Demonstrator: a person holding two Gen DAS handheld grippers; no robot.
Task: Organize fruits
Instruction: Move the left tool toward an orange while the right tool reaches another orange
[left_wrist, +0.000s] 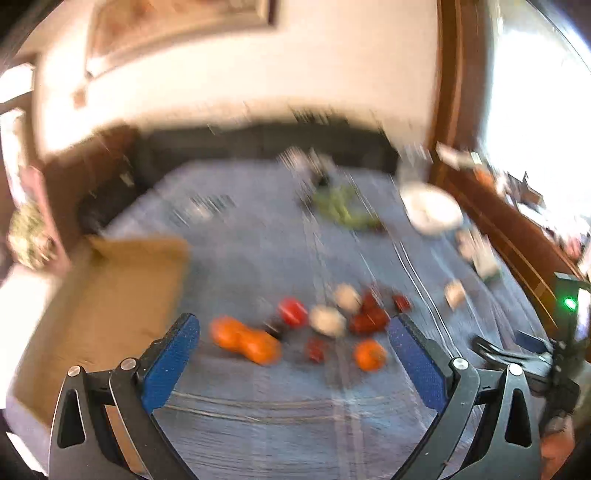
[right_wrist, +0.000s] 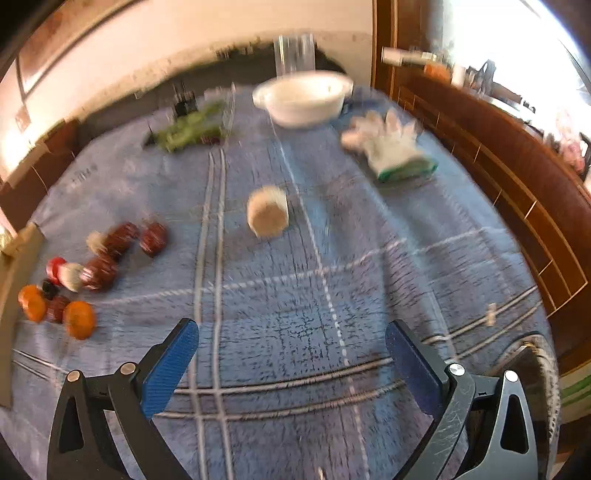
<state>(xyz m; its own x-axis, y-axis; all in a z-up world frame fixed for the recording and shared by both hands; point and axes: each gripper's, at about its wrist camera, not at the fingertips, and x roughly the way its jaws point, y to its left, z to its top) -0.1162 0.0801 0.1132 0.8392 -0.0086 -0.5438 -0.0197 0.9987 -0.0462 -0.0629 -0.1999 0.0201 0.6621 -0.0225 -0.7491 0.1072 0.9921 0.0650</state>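
Both views are blurred by motion. My left gripper (left_wrist: 293, 328) is open and empty, just above a loose cluster of fruit on the blue cloth: orange fruits (left_wrist: 243, 339), a single orange (left_wrist: 370, 354), a red fruit (left_wrist: 293, 312), dark red fruits (left_wrist: 369, 319) and pale round ones (left_wrist: 327, 320). My right gripper (right_wrist: 291, 338) is open and empty over bare cloth. The same cluster lies at its left (right_wrist: 99, 271), with oranges (right_wrist: 78, 319). A pale round fruit (right_wrist: 267, 215) lies alone ahead. A white bowl (right_wrist: 304, 98) stands at the back.
A cardboard box (left_wrist: 110, 295) sits at the left of the cloth. Green leafy produce (right_wrist: 188, 129) lies at the back, a white glove (right_wrist: 391, 144) at the right. A dark wooden cabinet (right_wrist: 517, 177) runs along the right edge. The right gripper's body (left_wrist: 535, 365) shows beside the left.
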